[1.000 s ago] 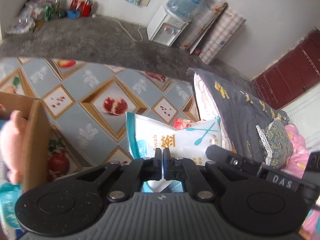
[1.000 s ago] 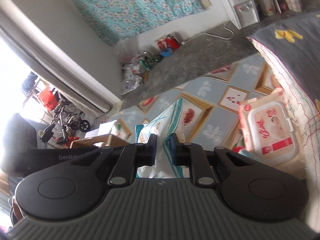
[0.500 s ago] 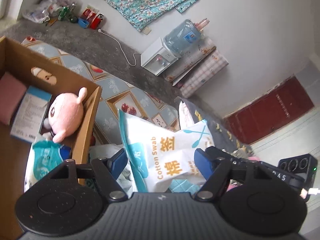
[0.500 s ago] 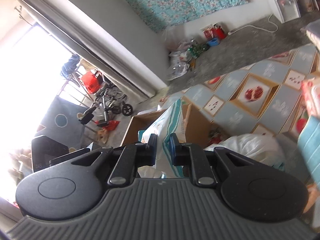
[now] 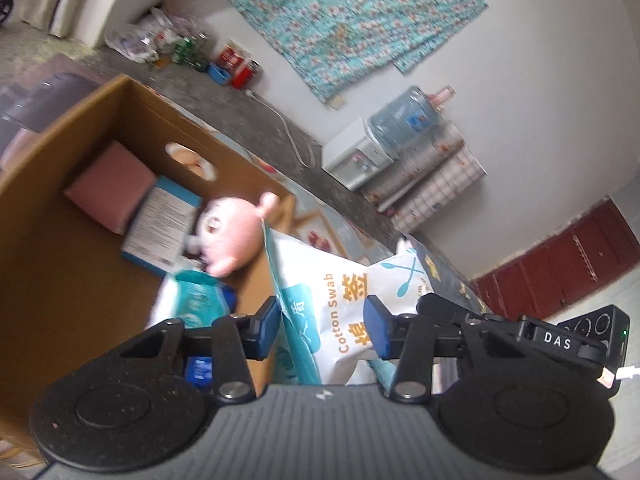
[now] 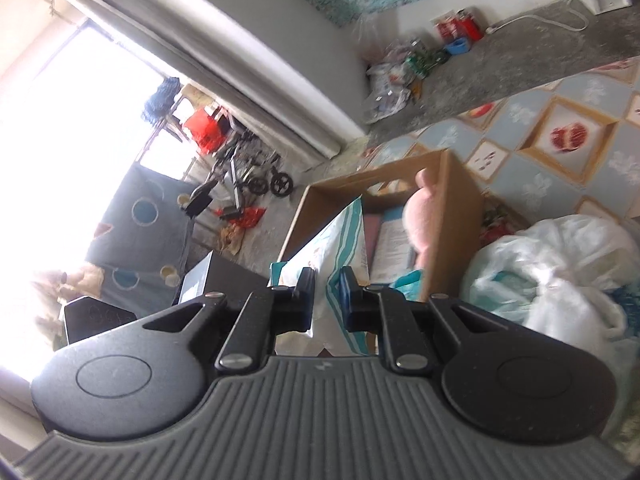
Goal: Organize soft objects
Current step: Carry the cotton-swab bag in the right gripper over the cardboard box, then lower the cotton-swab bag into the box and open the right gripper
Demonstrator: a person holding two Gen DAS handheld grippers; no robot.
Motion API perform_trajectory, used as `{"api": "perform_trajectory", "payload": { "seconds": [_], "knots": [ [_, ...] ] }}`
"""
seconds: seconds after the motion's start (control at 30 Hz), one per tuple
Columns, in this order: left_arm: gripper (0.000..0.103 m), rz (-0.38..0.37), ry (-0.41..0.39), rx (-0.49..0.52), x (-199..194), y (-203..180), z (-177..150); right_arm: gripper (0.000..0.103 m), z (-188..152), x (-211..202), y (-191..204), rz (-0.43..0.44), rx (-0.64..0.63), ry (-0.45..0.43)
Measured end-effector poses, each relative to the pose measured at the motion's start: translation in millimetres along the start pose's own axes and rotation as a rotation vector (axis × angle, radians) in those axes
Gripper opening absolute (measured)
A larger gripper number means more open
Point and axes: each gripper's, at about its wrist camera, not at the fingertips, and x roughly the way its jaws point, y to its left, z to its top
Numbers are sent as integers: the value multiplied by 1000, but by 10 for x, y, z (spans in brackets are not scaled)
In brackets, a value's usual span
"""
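The right tongs (image 6: 327, 294) were clamped on the edge of the white-and-teal plastic cotton swab bag (image 5: 340, 312), held above the open brown cardboard box (image 5: 60, 240). The left tongs (image 5: 322, 330) stood apart around the bag's other side. A pink plush toy (image 5: 232, 236) lay inside the box.

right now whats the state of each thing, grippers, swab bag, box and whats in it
left gripper: open, fingers either side of the bag
right gripper: shut on the bag
cotton swab bag: held up beside the box
cardboard box: open on top
pink plush toy: in the box, by its wall
pink pad: lying flat in the box
blue booklet: lying in the box
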Motion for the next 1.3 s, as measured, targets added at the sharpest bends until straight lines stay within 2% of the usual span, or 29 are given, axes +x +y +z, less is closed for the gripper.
{"api": "perform_trajectory", "payload": {
  "seconds": [0.2,0.37,0.53,0.63,0.77,0.9,1.07,1.2,1.3],
  "knots": [
    [45,144,-85,-53,-373,489,116,12,67,880,343,60,-54,161],
    [45,287,-106,-98,-394,839,157,13,99,1715,443,60,-100,314],
    [45,383,-60,-112,-185,1087,152,15,168,2452,405,4,-211,427],
    [46,422,-22,-122,-15,1227,137,15,190,2839,311,-21,-212,472],
    [45,414,52,-148,137,1394,98,14,90,3330,194,-77,-245,514],
    [45,416,91,-145,242,1403,80,13,46,3610,194,-95,-273,521],
    [45,414,106,-152,308,1432,72,13,30,3755,272,-126,-321,489],
    [45,407,133,-138,350,1433,88,14,78,3598,322,-135,-333,421],
    [45,399,172,-141,413,1432,96,15,195,3285,377,-129,-349,341]
  ]
}}
